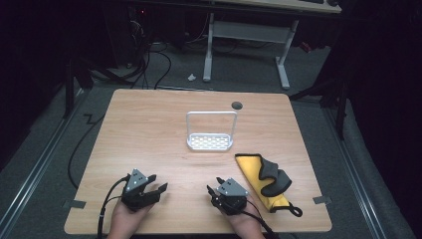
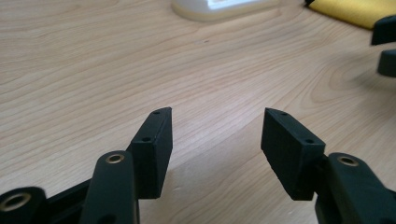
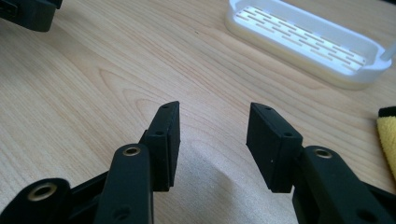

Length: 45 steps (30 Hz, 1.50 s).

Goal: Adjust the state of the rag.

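The right gripper (image 3: 212, 123) holds its jaws apart over the bare wooden table (image 3: 93, 84), the white slotted tray (image 3: 308, 42) lying beyond.

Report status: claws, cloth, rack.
Left claw open, empty. Right claw open, empty, beside the yellow cloth. White rack stands mid-table. Nothing in the way.

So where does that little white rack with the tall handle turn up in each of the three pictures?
High view: white rack stands mid-table, beyond both grippers.
Left gripper view: its base edge sits at the top, centre.
Right gripper view: its slotted base lies upper right.
Shared landmark: the yellow cloth beside it.
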Each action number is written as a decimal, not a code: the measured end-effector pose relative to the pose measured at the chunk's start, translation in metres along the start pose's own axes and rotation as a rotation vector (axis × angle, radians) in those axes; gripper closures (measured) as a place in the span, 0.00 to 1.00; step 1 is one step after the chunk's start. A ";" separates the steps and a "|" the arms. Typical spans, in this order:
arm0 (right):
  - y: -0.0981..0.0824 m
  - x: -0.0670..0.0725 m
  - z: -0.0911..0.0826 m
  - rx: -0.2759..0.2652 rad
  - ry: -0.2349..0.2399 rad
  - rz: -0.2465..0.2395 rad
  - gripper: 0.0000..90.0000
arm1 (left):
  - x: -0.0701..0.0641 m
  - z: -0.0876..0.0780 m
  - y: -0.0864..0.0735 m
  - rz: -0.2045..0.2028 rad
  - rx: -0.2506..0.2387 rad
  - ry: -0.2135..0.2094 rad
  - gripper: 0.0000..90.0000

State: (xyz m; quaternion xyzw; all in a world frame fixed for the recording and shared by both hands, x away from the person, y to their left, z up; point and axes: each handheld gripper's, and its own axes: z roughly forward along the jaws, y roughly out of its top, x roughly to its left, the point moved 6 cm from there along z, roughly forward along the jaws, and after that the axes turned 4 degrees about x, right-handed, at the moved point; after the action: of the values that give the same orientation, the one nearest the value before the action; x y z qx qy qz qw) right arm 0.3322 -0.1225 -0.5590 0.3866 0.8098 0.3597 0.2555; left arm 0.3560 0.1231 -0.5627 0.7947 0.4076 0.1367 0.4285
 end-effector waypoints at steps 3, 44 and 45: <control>-0.001 -0.002 0.000 0.007 0.007 0.012 0.61 | -0.003 0.001 0.001 -0.010 -0.006 -0.007 0.49; 0.028 -0.025 -0.089 -0.138 0.004 0.075 0.61 | 0.002 -0.008 -0.002 -0.081 -0.037 -0.057 0.49; 0.028 -0.030 -0.094 -0.142 -0.011 0.085 0.60 | 0.002 -0.008 -0.002 -0.081 -0.037 -0.057 0.49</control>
State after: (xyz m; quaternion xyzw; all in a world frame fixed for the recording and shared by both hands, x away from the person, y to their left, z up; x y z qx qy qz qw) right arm 0.2964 -0.1707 -0.4760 0.4036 0.7637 0.4247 0.2710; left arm 0.3516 0.1301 -0.5599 0.7731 0.4247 0.1041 0.4595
